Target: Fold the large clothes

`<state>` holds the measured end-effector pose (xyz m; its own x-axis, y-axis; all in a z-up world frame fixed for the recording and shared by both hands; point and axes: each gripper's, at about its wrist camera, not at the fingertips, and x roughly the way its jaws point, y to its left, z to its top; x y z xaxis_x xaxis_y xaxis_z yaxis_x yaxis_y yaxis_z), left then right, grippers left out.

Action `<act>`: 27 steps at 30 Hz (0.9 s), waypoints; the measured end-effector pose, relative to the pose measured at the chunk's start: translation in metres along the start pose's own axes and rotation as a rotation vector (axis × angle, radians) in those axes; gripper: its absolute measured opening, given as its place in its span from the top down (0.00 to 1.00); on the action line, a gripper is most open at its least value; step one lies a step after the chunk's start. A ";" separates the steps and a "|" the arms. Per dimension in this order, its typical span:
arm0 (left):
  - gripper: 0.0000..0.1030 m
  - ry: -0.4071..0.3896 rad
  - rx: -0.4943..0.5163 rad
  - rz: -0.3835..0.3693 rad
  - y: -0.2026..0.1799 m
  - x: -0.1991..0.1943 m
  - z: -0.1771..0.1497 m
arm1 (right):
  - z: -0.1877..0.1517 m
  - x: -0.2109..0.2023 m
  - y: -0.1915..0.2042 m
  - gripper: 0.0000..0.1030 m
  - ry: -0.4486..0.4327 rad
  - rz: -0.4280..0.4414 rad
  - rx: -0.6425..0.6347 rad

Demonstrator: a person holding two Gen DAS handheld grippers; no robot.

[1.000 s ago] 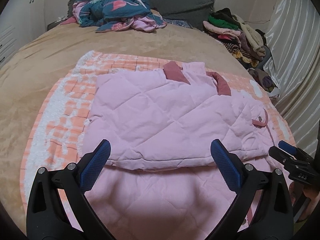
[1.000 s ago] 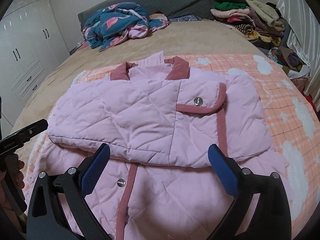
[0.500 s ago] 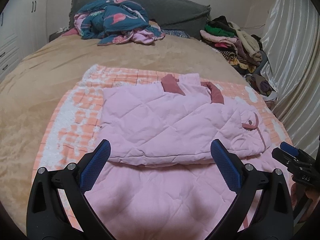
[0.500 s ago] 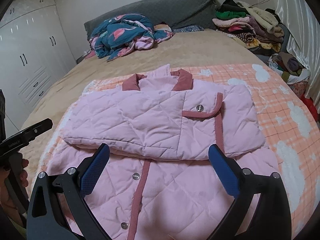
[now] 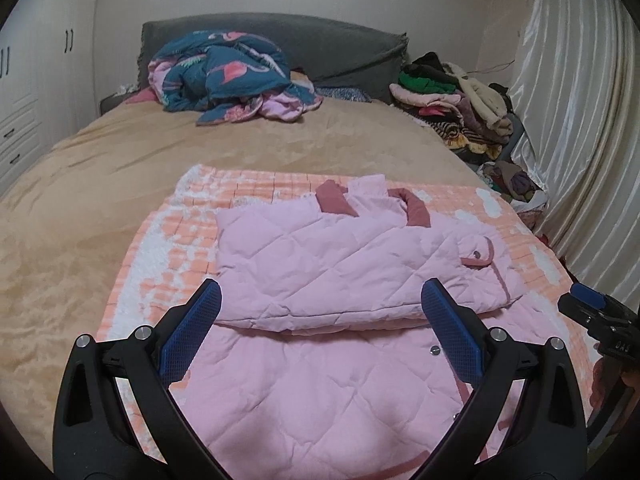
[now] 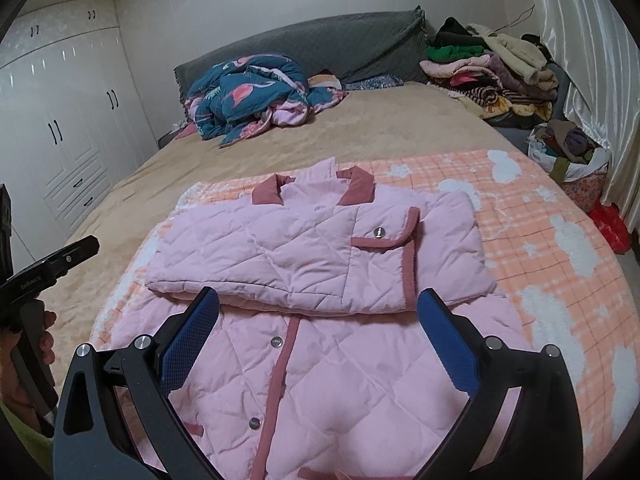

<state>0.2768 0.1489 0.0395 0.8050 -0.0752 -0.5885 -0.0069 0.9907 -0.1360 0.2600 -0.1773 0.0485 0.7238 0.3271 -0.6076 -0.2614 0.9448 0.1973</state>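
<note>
The left gripper (image 5: 320,334) is spread wide, its 2 blue-padded fingers (image 5: 192,328) well apart and holding nothing. It hangs above the near part of the pink quilted jacket (image 5: 340,272) without touching the cloth. The right gripper (image 6: 318,334) is spread just as wide, also empty, and hovers over the same near part of the jacket, above the dark pink button strip (image 6: 280,360).

The jacket lies flat on a peach checked blanket (image 6: 540,240) spread over the bed (image 5: 100,184). Both sleeves are folded across the chest, forming a thick band under the dark pink collar (image 6: 276,192), with a buttoned pocket flap (image 6: 384,236) on top. Below the band the lower body of the jacket lies open and unfolded toward the cameras.

Each gripper shows at the edge of the other's view, the right one at the right of the left wrist view, the left one at the left of the right wrist view.

A crumpled blue flamingo quilt (image 5: 228,76) sits near the grey headboard (image 6: 340,44), and a pile of clothes (image 6: 488,64) is stacked at the bed's far right corner.
</note>
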 end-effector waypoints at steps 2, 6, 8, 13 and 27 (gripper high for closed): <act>0.09 -0.015 0.004 0.002 -0.001 -0.009 -0.001 | -0.001 -0.010 -0.001 0.04 -0.012 -0.006 -0.001; 0.09 -0.020 0.007 0.001 -0.003 -0.021 -0.008 | -0.004 -0.025 -0.004 0.04 -0.031 -0.012 0.002; 0.09 -0.023 0.018 0.005 -0.007 -0.028 -0.013 | -0.006 -0.034 -0.006 0.04 -0.042 -0.018 0.007; 0.09 -0.025 0.037 0.000 -0.016 -0.041 -0.025 | -0.013 -0.051 -0.011 0.04 -0.058 -0.012 0.028; 0.09 0.025 0.061 0.005 -0.036 -0.064 -0.068 | -0.047 -0.102 -0.031 0.04 -0.069 -0.030 0.062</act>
<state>0.1853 0.1102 0.0283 0.7899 -0.0723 -0.6090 0.0257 0.9961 -0.0848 0.1641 -0.2406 0.0681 0.7734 0.2966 -0.5603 -0.2002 0.9529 0.2280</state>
